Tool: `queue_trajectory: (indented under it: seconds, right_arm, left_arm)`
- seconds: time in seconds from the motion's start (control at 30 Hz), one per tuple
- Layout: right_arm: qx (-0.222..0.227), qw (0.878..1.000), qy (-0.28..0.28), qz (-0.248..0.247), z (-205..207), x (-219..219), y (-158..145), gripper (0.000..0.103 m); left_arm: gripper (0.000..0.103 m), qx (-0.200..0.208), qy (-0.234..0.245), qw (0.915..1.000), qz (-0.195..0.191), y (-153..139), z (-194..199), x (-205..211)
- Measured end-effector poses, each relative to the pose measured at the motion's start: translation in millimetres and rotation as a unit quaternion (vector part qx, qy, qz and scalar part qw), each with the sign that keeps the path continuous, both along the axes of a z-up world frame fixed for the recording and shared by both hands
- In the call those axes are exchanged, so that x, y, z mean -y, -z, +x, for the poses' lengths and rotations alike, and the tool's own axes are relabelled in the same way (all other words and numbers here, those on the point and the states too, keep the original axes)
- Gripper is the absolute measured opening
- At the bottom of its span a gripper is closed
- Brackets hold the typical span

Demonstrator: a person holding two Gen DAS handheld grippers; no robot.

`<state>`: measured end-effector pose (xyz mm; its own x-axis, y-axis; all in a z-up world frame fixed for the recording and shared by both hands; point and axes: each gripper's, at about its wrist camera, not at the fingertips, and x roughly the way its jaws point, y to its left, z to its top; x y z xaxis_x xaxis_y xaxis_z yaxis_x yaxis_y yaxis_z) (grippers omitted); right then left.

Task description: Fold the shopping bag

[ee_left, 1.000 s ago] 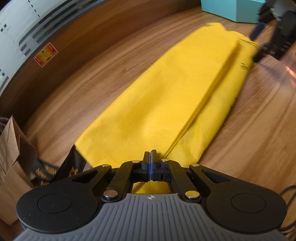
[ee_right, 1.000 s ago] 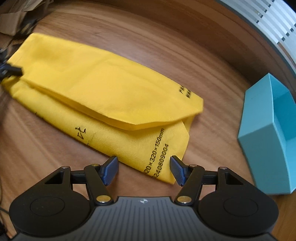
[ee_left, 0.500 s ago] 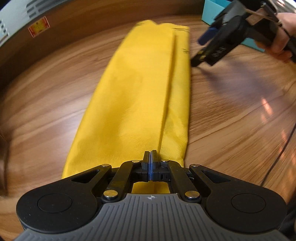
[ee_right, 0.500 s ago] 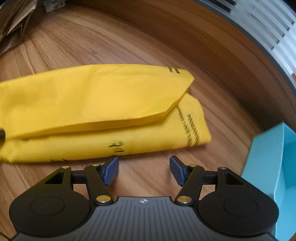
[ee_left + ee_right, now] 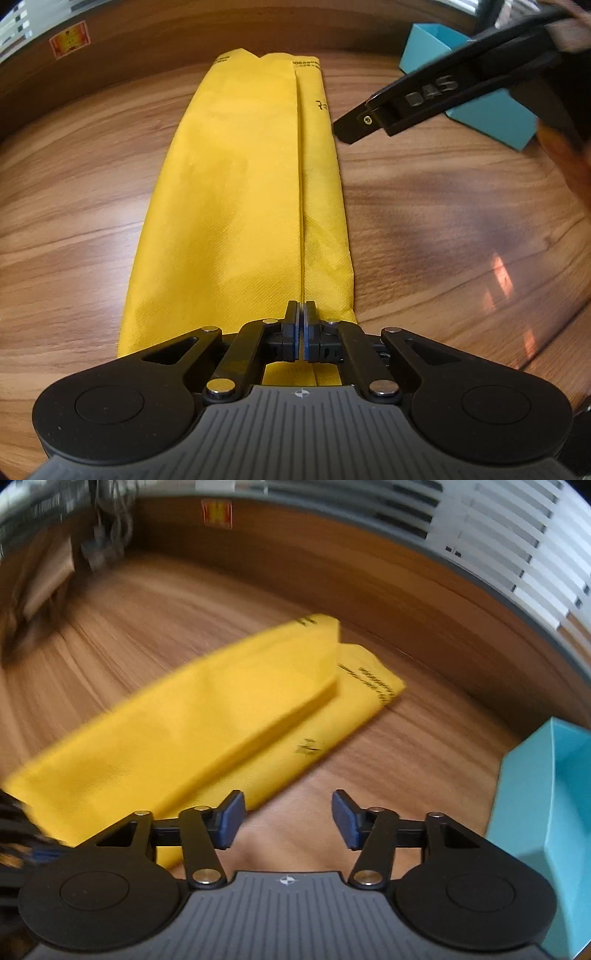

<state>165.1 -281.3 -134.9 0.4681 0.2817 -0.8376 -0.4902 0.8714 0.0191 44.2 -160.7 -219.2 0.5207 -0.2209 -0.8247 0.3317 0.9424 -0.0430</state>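
Wooden table [image 5: 424, 229] carries your yellow bag [image 5: 236, 206], already folded lengthwise into a long strip but not yet crosswise. Beyond the bag's far end sits a teal box [image 5: 546, 797]. Your left gripper [image 5: 303, 332] pinches the bag's near end; your right gripper [image 5: 288, 819] hangs spread wide beside the bag, holding nothing.

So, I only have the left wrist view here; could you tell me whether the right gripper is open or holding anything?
Observer: The right gripper is open, with nothing between its fingers.
Operator: Thank you. What is beneath it?
Observer: Bare table shows between the fingers; the left one overlaps the yellow bag at its near edge.
Operator: And the teal box?
Observer: The teal box is open on top, just right of that gripper.
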Motion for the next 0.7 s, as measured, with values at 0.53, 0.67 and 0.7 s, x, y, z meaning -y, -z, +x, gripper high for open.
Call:
queue_trajectory:
  seconds: [0.53,0.67,0.7]
  right_arm:
    - [-0.054,0.995,-0.061,0.049,-45,-69,11,0.039]
    - [-0.075,0.995,-0.048,0.042,-42,-74,26,0.038]
    - [-0.08,0.995,-0.043,0.041,-42,-74,29,0.038]
  left_arm:
    - [0.004,0.002,-0.011,0.9986,-0.052,1,-1,-14]
    - [0.004,-0.007,0.003,0.9986,-0.053,-2,-6,-21]
    - [0.004,-0.005,0.009,0.9987,-0.049,-4,-9,-23]
